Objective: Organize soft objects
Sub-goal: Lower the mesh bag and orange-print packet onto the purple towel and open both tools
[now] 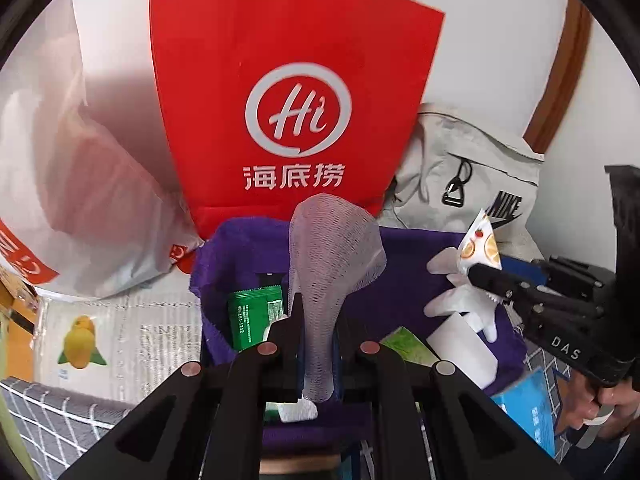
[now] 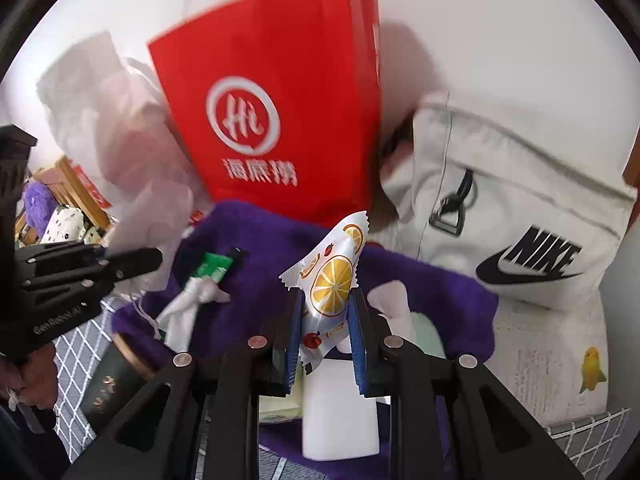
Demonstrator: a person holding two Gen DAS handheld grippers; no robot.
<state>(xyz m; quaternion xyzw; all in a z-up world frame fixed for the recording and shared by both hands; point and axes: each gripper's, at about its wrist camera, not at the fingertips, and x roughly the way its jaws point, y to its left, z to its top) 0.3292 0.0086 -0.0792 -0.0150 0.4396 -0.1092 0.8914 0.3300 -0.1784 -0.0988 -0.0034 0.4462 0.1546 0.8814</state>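
Note:
A purple fabric bin (image 1: 240,240) (image 2: 256,236) stands in front of a red paper bag. My left gripper (image 1: 318,344) is shut on a white foam net sleeve (image 1: 332,264) and holds it upright over the bin; from the right wrist view it (image 2: 136,262) reaches in from the left. My right gripper (image 2: 326,320) is shut on a white snack packet with orange slices (image 2: 332,284) above the bin; the packet (image 1: 480,244) also shows at the right in the left wrist view. In the bin lie a green packet (image 1: 254,316) (image 2: 214,268) and white soft items (image 1: 460,300) (image 2: 188,308).
A red paper bag (image 1: 296,92) (image 2: 272,112) and a white plastic bag (image 1: 80,184) stand behind the bin. A grey Nike bag (image 1: 472,172) (image 2: 520,216) lies at the right. A box with a lemon print (image 1: 100,340), a blue box (image 1: 528,408) and a checked cloth (image 1: 60,420) surround it.

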